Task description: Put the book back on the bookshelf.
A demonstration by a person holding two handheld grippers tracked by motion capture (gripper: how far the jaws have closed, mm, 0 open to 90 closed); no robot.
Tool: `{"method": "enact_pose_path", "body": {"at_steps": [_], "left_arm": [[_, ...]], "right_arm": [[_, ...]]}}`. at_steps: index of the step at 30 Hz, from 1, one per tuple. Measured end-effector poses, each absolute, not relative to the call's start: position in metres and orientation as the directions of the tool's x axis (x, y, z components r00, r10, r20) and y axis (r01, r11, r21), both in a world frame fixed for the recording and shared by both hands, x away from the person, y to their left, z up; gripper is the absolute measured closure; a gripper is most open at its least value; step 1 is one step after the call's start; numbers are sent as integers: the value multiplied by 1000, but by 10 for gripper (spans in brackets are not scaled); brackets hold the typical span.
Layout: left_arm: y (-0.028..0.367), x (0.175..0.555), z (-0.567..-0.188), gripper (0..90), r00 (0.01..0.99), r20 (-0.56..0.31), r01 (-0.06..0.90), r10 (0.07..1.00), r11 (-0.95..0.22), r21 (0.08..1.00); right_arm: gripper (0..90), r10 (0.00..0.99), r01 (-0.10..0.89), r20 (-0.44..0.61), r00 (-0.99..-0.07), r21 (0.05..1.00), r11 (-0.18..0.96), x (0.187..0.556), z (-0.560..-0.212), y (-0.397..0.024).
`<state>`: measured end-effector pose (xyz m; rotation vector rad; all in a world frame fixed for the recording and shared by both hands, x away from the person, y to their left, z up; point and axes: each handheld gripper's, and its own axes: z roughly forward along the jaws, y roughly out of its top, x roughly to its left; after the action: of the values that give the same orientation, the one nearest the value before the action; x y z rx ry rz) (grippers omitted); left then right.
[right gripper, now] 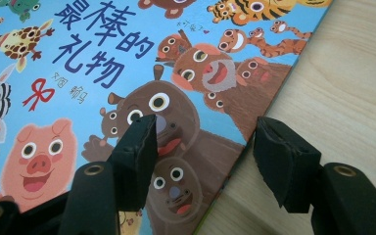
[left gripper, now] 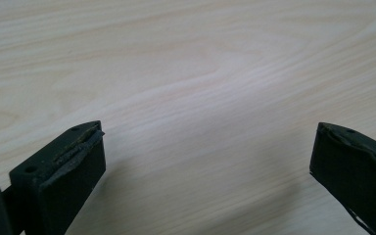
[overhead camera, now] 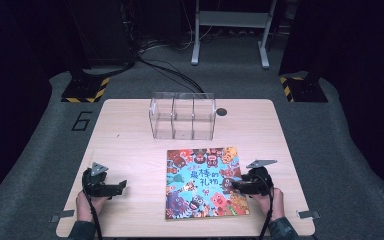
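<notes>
1. Leftmost in the high view, the left gripper (overhead camera: 122, 186) lay at the lower left of the frame over bare table (overhead camera: 130, 145), held by a hand (overhead camera: 87, 205) coming in from the bottom edge. Its own view showed two blocky black jaws set wide apart with nothing between them, their pad edges rough and frayed, above pale wood with a fine wavy grain.
2. Centre frame, the picture book (overhead camera: 205, 182) lay flat on the table, cover up, just right of the middle and near the front edge. It was a thin, nearly square hardback with a glossy sky-blue cover crowded with cartoon animals, among them a pink pig, brown bears, a giraffe and striped tigers, and dark blue Chinese title characters beside a small red bow.
3. Above the book, in the upper middle of the frame, a clear plastic box (overhead camera: 182, 116) stood apart from it, with straight walls dividing it into three compartments.
4. At the lower right, the right gripper (overhead camera: 234, 184) reached over the book's right edge. In its own view its jaws had just been closing yet stood part open, astride that edge (right gripper: 235, 152): one matt black pad above the cover's brown bear, the other over the wood; I could not tell whether either pad touched the book.
</notes>
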<state>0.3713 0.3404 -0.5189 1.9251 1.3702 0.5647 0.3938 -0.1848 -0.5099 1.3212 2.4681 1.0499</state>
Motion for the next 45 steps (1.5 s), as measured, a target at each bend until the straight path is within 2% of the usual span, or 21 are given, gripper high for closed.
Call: {"method": "enact_pose_path", "body": {"at_steps": [6,7,12,17,18,21,25,31,38,45], "left_arm": [[314,373,-507,0,417,-57,606,907,-231,762],[309,374,-506,0,435,-57,611,899,-247,752],[281,377,-509,0,502,-51,603,863,-307,737],[264,381,-513,0,521,-54,597,852,-319,736],[256,383,-515,0,537,-59,594,841,-327,735],[249,385,-516,0,548,-53,595,835,-345,726],[237,390,-520,0,588,-37,584,808,-393,710],[227,394,-524,0,595,-8,580,804,-422,697],[226,395,-526,0,588,9,585,809,-433,686],[225,393,-529,0,581,30,571,814,-434,697]], "right_arm": [[411,768,672,180,-615,630,391,397,-508,-183],[388,758,683,209,-618,620,386,398,-507,-185],[330,767,677,198,-610,633,375,404,-502,-186],[286,773,689,203,-601,621,374,416,-495,-186],[220,772,709,221,-596,597,377,425,-494,-185],[209,771,719,228,-595,580,384,432,-492,-183],[212,769,717,196,-608,552,426,451,-496,-174],[221,777,736,206,-595,528,424,463,-496,-170],[230,796,767,210,-567,486,418,470,-498,-164],[258,799,760,186,-572,486,431,471,-498,-160]]}}
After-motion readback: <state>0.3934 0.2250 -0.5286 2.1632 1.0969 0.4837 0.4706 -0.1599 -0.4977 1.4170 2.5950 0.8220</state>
